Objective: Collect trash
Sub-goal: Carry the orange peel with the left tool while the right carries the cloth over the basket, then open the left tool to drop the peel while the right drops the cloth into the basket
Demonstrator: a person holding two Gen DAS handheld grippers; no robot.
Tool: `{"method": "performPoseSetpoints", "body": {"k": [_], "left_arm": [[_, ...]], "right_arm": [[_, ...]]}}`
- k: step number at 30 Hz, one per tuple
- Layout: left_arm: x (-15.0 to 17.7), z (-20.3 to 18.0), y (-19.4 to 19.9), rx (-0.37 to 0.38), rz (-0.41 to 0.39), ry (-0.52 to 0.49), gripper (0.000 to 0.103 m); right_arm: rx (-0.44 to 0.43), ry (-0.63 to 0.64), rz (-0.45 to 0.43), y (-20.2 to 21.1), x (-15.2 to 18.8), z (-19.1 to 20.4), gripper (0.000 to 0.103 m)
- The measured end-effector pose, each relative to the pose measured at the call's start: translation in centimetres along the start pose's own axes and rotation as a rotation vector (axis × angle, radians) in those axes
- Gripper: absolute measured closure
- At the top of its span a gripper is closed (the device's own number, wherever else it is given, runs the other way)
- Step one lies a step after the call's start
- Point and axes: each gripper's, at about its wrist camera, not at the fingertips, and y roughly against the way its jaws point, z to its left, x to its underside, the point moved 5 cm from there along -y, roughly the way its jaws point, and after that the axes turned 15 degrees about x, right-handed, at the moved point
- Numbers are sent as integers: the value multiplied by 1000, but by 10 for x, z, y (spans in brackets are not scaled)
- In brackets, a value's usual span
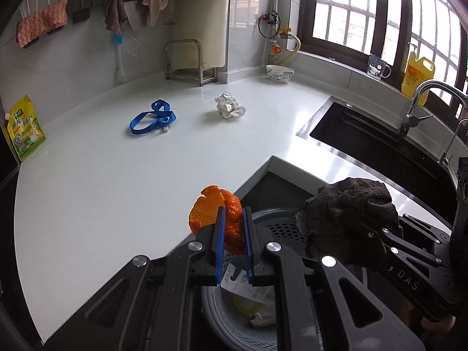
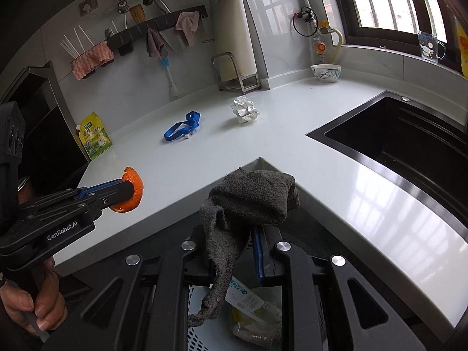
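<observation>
My left gripper (image 1: 233,219) is shut on an orange peel (image 1: 204,213) and holds it over the counter edge, above the grey perforated trash basket (image 1: 280,228). In the right wrist view the left gripper (image 2: 128,188) and the peel (image 2: 135,187) show at the left. My right gripper (image 2: 234,234) is shut on a dark grey rag (image 2: 248,201) that hangs over the basket (image 2: 201,298); the rag also shows in the left wrist view (image 1: 348,213). A crumpled white paper ball (image 1: 229,106) and a blue strap (image 1: 152,120) lie on the white counter (image 1: 117,175).
Wrappers and scraps lie in the basket (image 2: 248,301). A black sink (image 1: 365,134) with a tap (image 1: 418,102) is at the right. A patterned bowl (image 1: 279,73), a metal rack (image 1: 190,61) and a yellow-green pouch (image 1: 25,128) stand along the back wall.
</observation>
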Motion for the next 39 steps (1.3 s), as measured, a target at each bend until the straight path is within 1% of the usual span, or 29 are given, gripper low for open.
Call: {"method": "performPoseSetpoints", "body": {"k": [8, 14, 16, 19, 27, 30, 32, 33, 35, 37, 39], "left_arm": [[42, -23, -23, 28, 87, -1, 91], [70, -24, -42, 41, 170, 10, 91], [77, -22, -49, 56, 199, 31, 91], [82, -18, -57, 66, 227, 57, 91], [86, -18, -63, 60, 244, 58, 91], [87, -15, -66, 55, 254, 66, 90], [88, -13, -67, 54, 259, 73, 90], [88, -13, -67, 53, 259, 75, 88], [88, -10, -68, 47, 259, 83, 87], [88, -8, -67, 44, 257, 94, 79], [88, -6, -65, 38, 247, 97, 61]], "right_arm": [[10, -16, 73, 5, 46, -17, 84], [-3, -25, 133, -3, 65, -20, 84], [-12, -40, 155, -8, 67, -21, 84], [-11, -34, 172, -14, 71, -21, 84], [6, -37, 222, -32, 81, -22, 84], [16, -33, 244, -37, 85, -24, 82], [26, -36, 244, -38, 86, -25, 82], [26, -38, 241, -38, 86, -26, 80], [34, -41, 239, -37, 86, -27, 73], [38, -48, 237, -37, 85, -29, 69], [39, -58, 234, -36, 85, -31, 65]]}}
